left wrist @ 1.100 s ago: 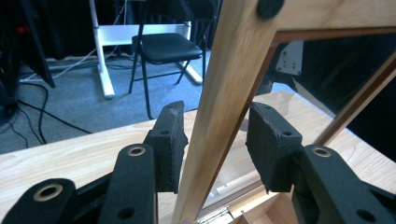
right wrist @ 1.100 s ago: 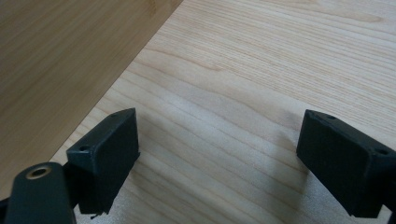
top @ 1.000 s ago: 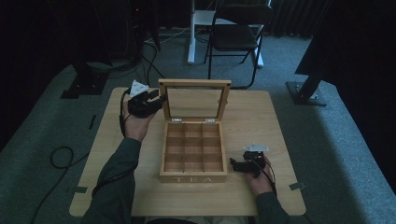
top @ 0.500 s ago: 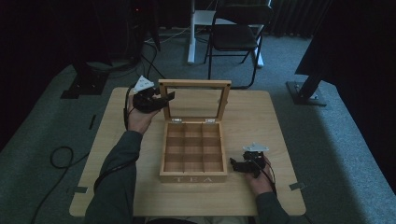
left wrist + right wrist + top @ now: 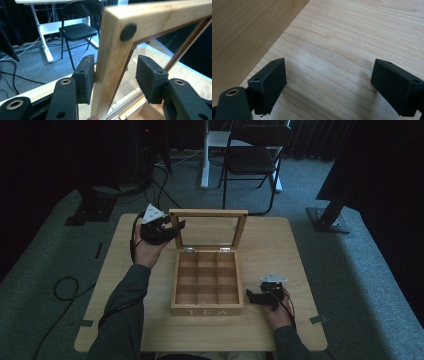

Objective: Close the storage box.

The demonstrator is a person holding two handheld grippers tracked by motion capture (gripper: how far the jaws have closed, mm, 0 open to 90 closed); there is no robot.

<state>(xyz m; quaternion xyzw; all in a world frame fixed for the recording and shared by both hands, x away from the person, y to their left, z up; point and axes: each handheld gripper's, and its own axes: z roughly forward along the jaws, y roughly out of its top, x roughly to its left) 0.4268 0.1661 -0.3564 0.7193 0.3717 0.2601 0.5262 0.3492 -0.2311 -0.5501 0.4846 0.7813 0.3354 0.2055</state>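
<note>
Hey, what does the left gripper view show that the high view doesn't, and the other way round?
Left gripper view alone: a dark round pad on the lid frame's corner, and the left gripper's open fingers straddling the frame, one finger against the wood. High view alone: the box's empty compartments, the TEA lettering, and the right gripper beside the box. Both share the raised lid, the chair and the wooden table.

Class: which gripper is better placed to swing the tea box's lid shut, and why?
Left. The left gripper straddles the upright lid frame; the right gripper rests open on the table beside the box.
</note>
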